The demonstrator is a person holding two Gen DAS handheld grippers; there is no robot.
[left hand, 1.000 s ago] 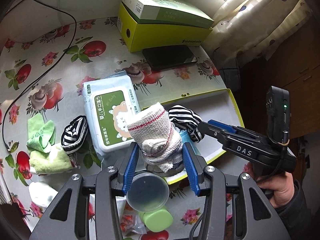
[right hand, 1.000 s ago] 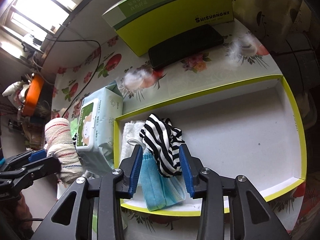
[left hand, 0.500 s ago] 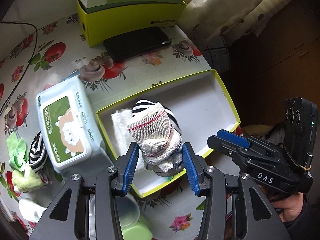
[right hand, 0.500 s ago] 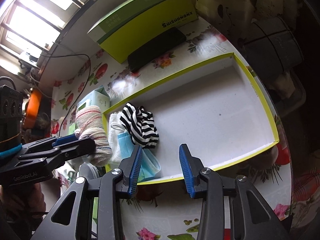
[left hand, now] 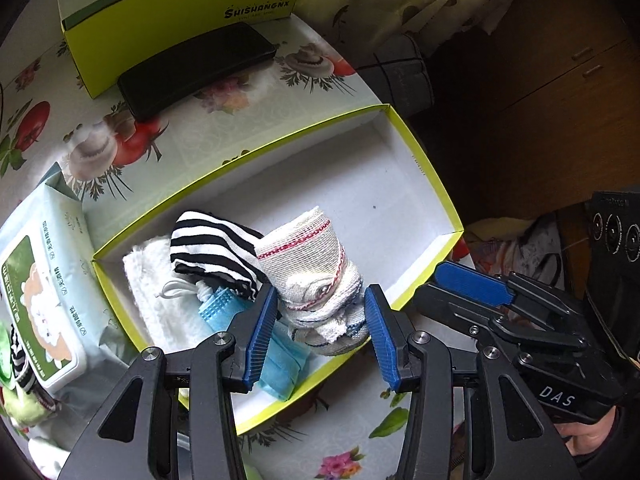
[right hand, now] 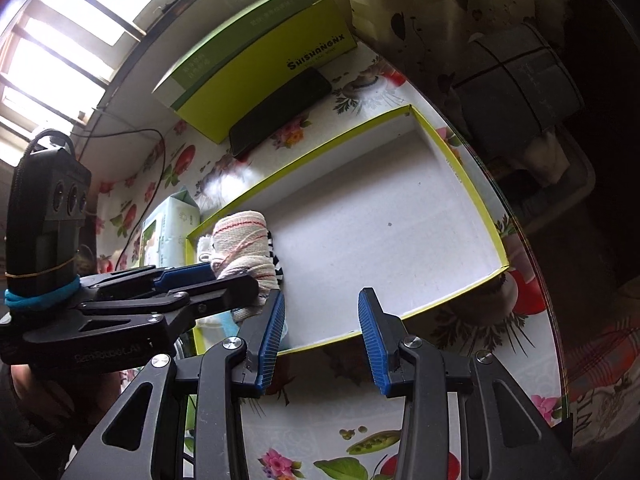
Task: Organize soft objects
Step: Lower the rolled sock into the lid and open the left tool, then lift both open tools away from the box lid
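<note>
1. Rolled cream work glove with red stitching (left hand: 316, 276), the soft thing being put away, sits pinched between the blue pads of the left gripper (left hand: 320, 320), hanging over the near left part of the shallow white cardboard tray with the lime-green rim (left hand: 420, 160).
2. Risk on the left: the wet-wipes pack in pale blue and green (left hand: 44, 292) lies touching the tray's outer left wall, so a drift that way would, I think, set the glove on the pack or the rim.
3. Risk beneath: a black-and-white striped sock (left hand: 212, 248), a white fluffy cloth (left hand: 148, 280) and a blue face mask (left hand: 280, 364) crowd that end of the tray. Let go here, the roll probably lands on them and may tip or loosen.
4. Risk at the near rim: the glove hangs close above it, so a release too early could drop it on the flowered oilcloth table (left hand: 340, 452).
5. Clear room lies rightward, where the tray floor is bare.
6. Right gripper (right hand: 320, 336) hovers over the near rim with jaws partly apart and nothing between them, close enough to knock against the left one.
7. Further back, a black phone (left hand: 196, 68) and a lime-green box (left hand: 180, 12) are out of the way.
</note>
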